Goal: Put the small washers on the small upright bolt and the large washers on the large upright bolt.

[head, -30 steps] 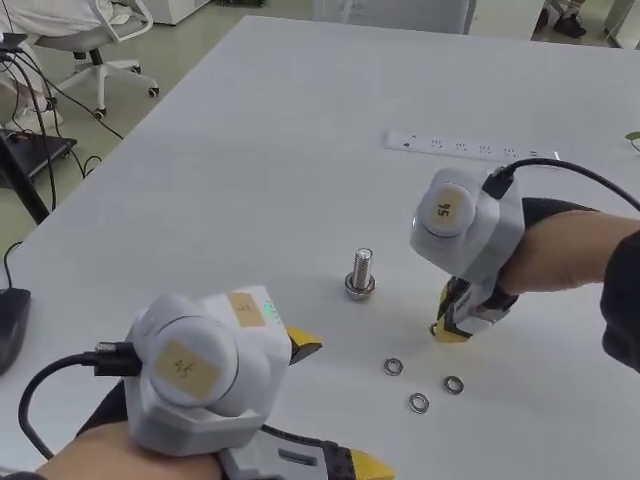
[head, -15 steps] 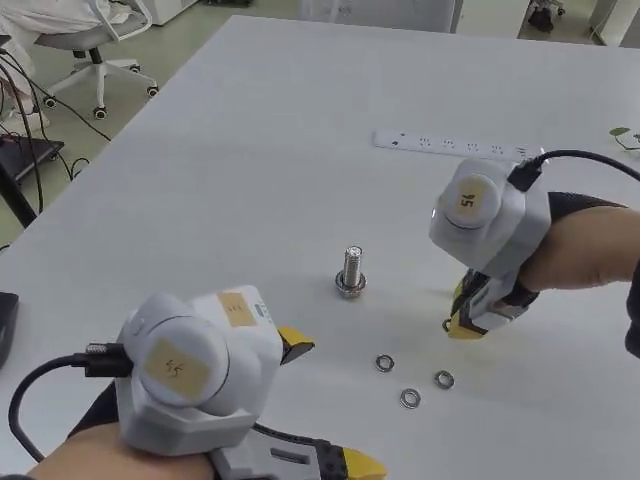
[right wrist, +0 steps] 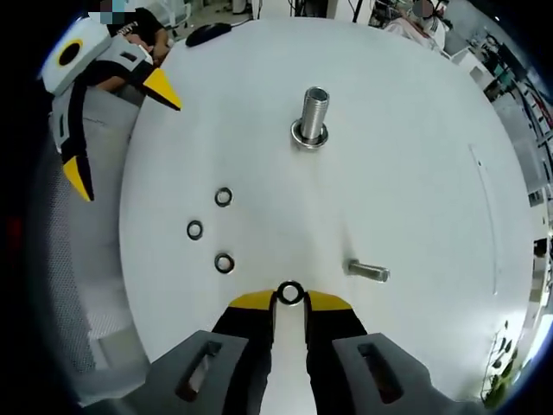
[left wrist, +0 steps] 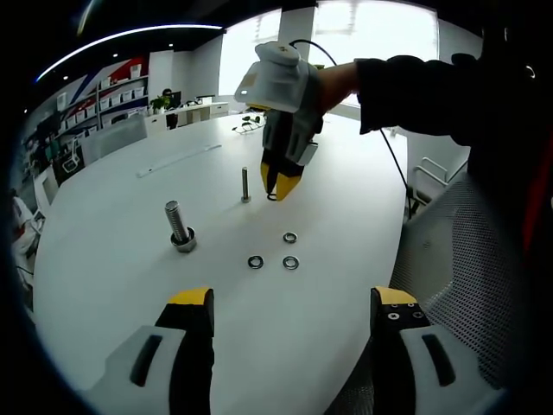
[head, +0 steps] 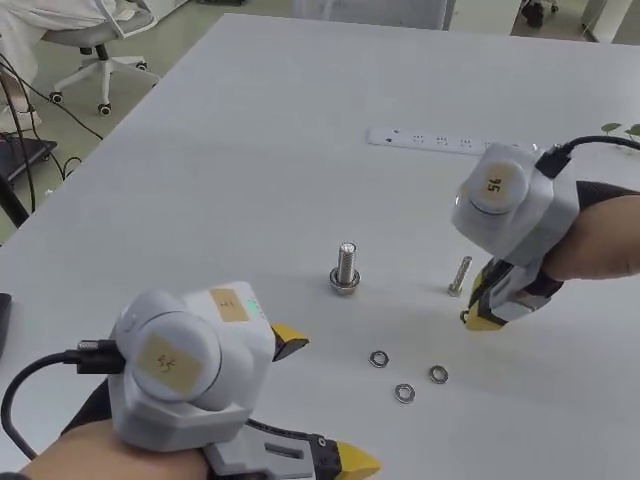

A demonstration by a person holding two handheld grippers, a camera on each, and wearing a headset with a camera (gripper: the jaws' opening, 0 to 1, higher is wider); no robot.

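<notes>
White tabletop [head: 250,150] bears large bolt [head: 345,268], small bolt [head: 460,275], three loose washers [head: 379,358]; your right gripper [head: 476,319] pinches a washer [right wrist: 290,293], left gripper [left wrist: 292,298] spread.

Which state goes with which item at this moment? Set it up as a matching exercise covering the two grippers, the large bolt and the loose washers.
Column one:
1. left gripper
2. right gripper
3. large bolt
4. three loose washers

Column two:
A. lying flat on the table
B. jaws wide apart, holding nothing
C. standing upright
D. closed on a washer

Pairs: 1-B, 2-D, 3-C, 4-A.
</notes>
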